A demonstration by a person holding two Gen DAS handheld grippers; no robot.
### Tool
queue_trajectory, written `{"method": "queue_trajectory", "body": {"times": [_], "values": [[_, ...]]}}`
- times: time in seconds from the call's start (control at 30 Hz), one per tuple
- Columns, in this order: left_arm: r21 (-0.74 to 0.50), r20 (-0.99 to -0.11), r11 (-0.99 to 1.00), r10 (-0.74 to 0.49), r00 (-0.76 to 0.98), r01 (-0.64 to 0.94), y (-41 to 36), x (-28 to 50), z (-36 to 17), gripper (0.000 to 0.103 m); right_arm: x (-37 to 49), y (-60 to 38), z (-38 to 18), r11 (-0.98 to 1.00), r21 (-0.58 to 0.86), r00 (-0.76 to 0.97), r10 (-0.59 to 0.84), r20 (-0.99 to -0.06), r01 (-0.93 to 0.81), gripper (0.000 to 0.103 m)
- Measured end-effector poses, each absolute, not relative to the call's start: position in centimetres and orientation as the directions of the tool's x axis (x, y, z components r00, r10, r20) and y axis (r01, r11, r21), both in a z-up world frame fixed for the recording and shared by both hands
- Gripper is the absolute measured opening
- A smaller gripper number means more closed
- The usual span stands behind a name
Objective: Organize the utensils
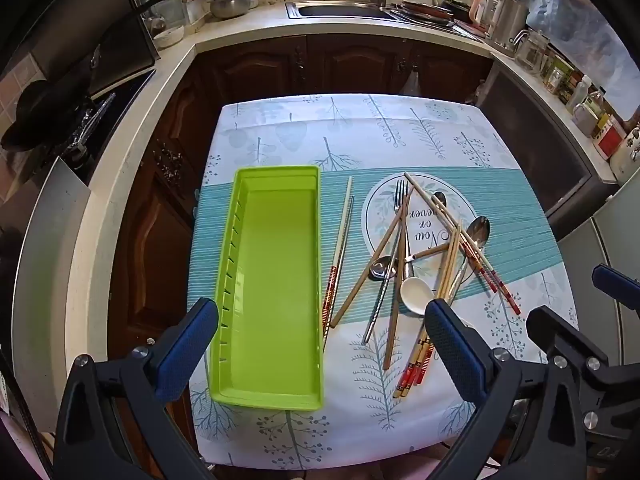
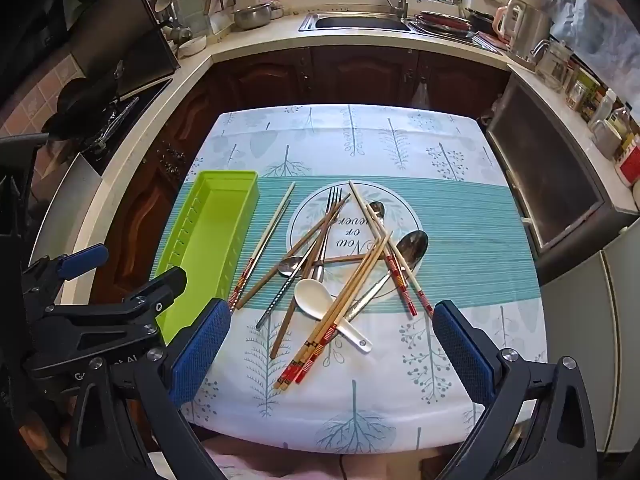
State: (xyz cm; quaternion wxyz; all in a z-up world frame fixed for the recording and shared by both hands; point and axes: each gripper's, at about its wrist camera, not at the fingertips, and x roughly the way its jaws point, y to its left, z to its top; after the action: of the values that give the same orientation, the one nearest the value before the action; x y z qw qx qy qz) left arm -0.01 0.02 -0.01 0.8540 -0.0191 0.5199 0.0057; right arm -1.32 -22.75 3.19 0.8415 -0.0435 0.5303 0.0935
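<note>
Now: both grippers' fingers spread, empty. Your right gripper (image 2: 332,354) nearer utensil pile (image 2: 340,264); long axes near-far; tray (image 2: 176,248) left.

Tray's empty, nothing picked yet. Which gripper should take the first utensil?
Right, probably. The right gripper hangs open over the utensil pile; the left gripper faces the green tray.
</note>
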Motion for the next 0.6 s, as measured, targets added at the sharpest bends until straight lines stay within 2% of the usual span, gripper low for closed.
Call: {"method": "queue_trajectory", "body": {"times": [0.6], "values": [[-0.049,-0.906,0.998,-0.032,0.422,-0.031,0.1,-0.4,-1.1,0.102,-1.6,-22.5,2.2,0.979,0.003,0.405,0.087,-0.91,-0.205,0.102]]}}
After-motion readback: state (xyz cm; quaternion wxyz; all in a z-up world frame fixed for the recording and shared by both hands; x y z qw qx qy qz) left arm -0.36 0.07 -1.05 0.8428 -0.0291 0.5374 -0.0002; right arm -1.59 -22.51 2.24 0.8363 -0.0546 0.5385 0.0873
